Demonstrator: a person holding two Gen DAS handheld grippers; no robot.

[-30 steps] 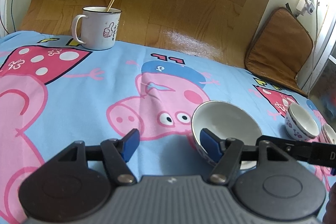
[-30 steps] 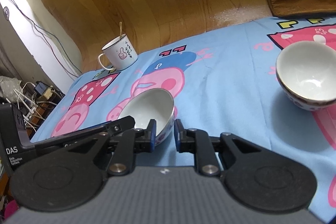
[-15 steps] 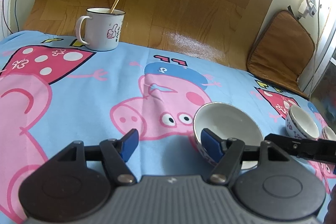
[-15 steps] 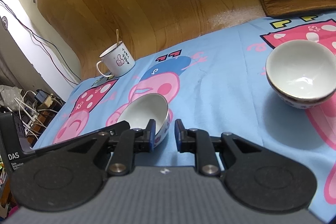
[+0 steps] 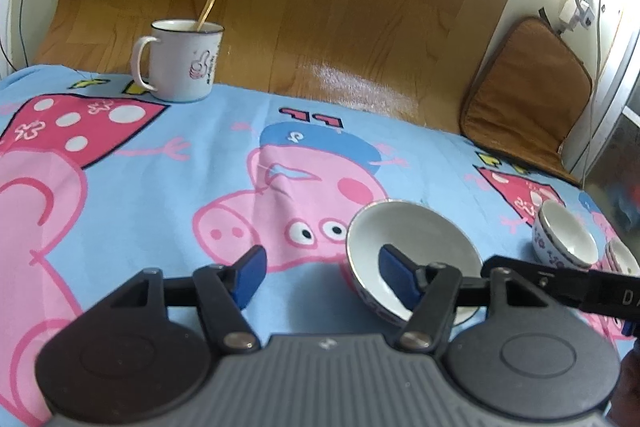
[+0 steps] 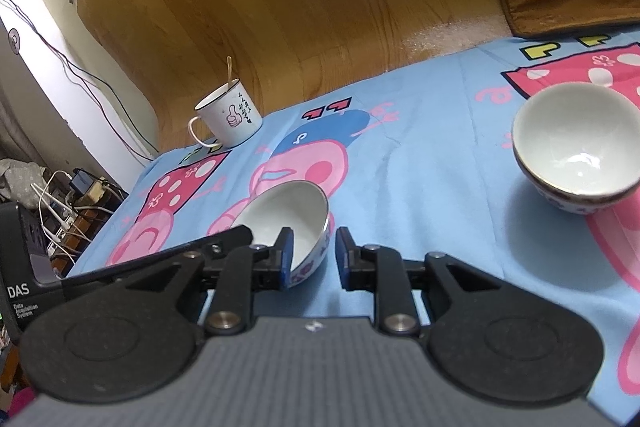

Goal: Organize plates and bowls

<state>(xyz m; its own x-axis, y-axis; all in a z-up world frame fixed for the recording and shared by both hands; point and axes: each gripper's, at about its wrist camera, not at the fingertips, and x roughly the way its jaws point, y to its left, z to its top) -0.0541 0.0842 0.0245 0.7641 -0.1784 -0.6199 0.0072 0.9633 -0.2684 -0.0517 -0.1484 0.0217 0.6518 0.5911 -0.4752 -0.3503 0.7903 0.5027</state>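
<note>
Nearest: right gripper [image 6: 314,259] straddles the near rim of the white ceramic bowl with a blue-and-pink floral outside [image 6: 288,223]. One pad is inside the bowl. The other is outside, and a strip of cloth shows between it and the wall, so I read these jaws as loose on the rim, not clamped.

Left gripper [image 5: 324,273]: jaws wide and closing, nothing pinched. One pad overlaps the bowl's inside, the other hangs over bare cloth, and the bowl's side rim sits between them.

The bowl sits on the blue cartoon-pig cloth [image 5: 120,187] and looks tipped toward the cameras. I can't tell if its foot is down.

Risks:
- If the left jaws catch one wall while the right is slack, the bowl could pivot or flip out.
- Soft cloth could let a sideways push skid the bowl and bunch the fabric.
- If it goes onto the second white floral-rimmed bowl [image 6: 576,155], well apart to the side, a crooked drop could chip the ceramic.
- The white enamel mug with a thumbs-up print and a wooden stick in it [image 5: 180,63] is far back, so low risk.

View differences:
- Right wrist view shows the rim in the right jaws, a left finger reaching the bowl's other side, and cables and a power strip [image 6: 80,187] off the cloth's edge.
- Left wrist view shows both left pads, a sliver of a third rim [image 5: 622,259] beside the second bowl, and the whole brown cushion [image 5: 524,91] against the wall.
</note>
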